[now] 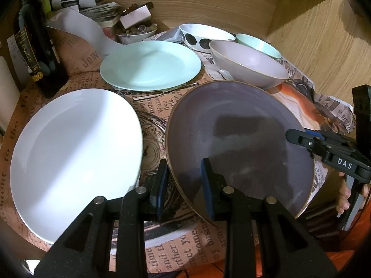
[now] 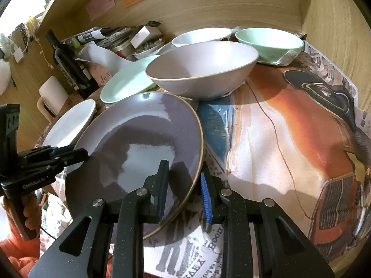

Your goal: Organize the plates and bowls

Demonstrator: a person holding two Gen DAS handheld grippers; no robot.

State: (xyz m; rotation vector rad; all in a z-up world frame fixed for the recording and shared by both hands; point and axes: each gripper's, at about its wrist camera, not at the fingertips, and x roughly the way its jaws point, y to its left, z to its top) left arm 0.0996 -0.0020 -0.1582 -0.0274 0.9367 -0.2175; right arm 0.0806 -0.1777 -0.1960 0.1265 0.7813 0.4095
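A dark purple plate (image 1: 243,139) (image 2: 139,139) is gripped at two opposite rims, over a newspaper-covered table. My left gripper (image 1: 184,185) is shut on its near-left rim and also appears at the left of the right wrist view (image 2: 69,155). My right gripper (image 2: 184,187) is shut on the plate's right rim, one finger on top and the blue pad underneath; its tip shows in the left wrist view (image 1: 292,136). A white plate (image 1: 74,153) (image 2: 71,122) lies to the left, a mint plate (image 1: 150,66) (image 2: 125,85) behind. A lilac bowl (image 1: 248,67) (image 2: 201,69), a mint bowl (image 1: 257,44) (image 2: 269,44) and a white dotted bowl (image 1: 204,34) (image 2: 201,36) stand at the back.
A dark wine bottle (image 1: 39,53) (image 2: 67,62) stands at the back left beside a pile of papers (image 1: 81,0) and a small dish of trinkets (image 1: 136,33). Wooden walls (image 1: 208,0) close in the back and right. A person's hand (image 1: 345,197) holds the right gripper.
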